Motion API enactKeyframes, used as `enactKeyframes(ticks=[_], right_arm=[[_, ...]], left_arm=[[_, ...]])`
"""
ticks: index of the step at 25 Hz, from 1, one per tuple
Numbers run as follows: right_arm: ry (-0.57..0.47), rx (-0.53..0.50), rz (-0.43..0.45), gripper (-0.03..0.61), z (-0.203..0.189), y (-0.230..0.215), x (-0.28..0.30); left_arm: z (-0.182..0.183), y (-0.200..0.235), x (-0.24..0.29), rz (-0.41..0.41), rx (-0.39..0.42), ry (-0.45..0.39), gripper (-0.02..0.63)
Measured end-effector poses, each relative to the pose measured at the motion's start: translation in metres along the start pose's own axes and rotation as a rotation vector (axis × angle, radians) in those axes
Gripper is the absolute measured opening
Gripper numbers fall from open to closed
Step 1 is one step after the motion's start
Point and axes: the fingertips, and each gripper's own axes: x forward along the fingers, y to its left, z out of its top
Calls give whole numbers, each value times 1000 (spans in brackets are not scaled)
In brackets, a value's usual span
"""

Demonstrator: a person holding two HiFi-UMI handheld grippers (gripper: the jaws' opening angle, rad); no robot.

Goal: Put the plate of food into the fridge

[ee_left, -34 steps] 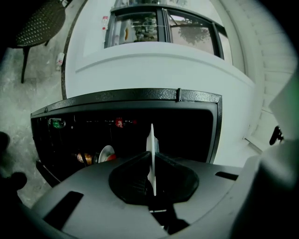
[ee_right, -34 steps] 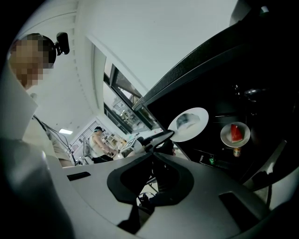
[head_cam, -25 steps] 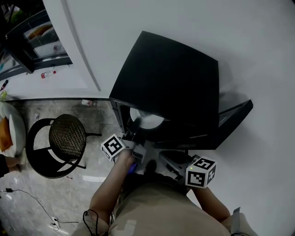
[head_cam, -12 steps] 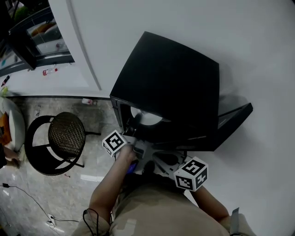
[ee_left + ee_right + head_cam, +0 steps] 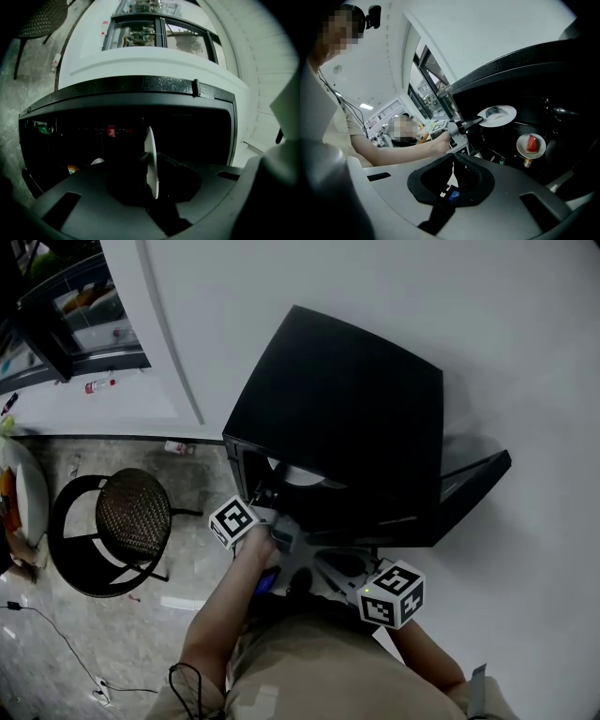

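A small black fridge (image 5: 342, 399) stands with its door (image 5: 473, 486) swung open to the right. My left gripper (image 5: 267, 495) reaches into the top shelf and pinches the rim of a white plate (image 5: 305, 474). The plate (image 5: 498, 115) lies level with a greyish bit of food on it. In the left gripper view the plate (image 5: 151, 145) shows edge-on between the jaws of my left gripper (image 5: 150, 172). Those jaws have just been opening slightly, with the rim still between them. My right gripper (image 5: 454, 169) hangs back in front of the fridge, shut and holding nothing.
A second plate with a red wedge of melon (image 5: 530, 144) sits on a lower shelf, a small jar below it. A red can (image 5: 111, 131) stands deep inside. A round wicker chair (image 5: 131, 517) is on the floor to the left. A white wall runs behind the fridge.
My left gripper has pushed the plate deeper under the fridge top, so less of the plate shows in the head view. The right gripper has shifted slightly left.
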Motion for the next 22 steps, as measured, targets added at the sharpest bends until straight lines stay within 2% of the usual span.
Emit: enactKeyframes(ticks=[1, 3, 4, 8, 13, 20, 22], right_arm=[[2, 0, 0, 26, 0, 0, 0], [6, 1, 1, 26, -2, -1, 0], [8, 2, 2, 26, -3, -1, 0], [9, 0, 10, 26, -4, -2, 1], [9, 1, 9, 26, -4, -2, 1], [12, -9, 12, 26, -5, 0, 3], [10, -13, 15, 26, -5, 1, 4]], left_arm=[[0, -3, 1, -12, 13, 4, 39], [0, -7, 2, -29, 44, 14, 104], [0, -9, 2, -31, 54, 19, 117], [-2, -10, 3, -34, 76, 32, 125], [-4, -10, -6, -1, 124, 43, 180], [-8, -5, -19, 49, 213, 88, 179], [-10, -1, -21, 58, 218, 88, 153]])
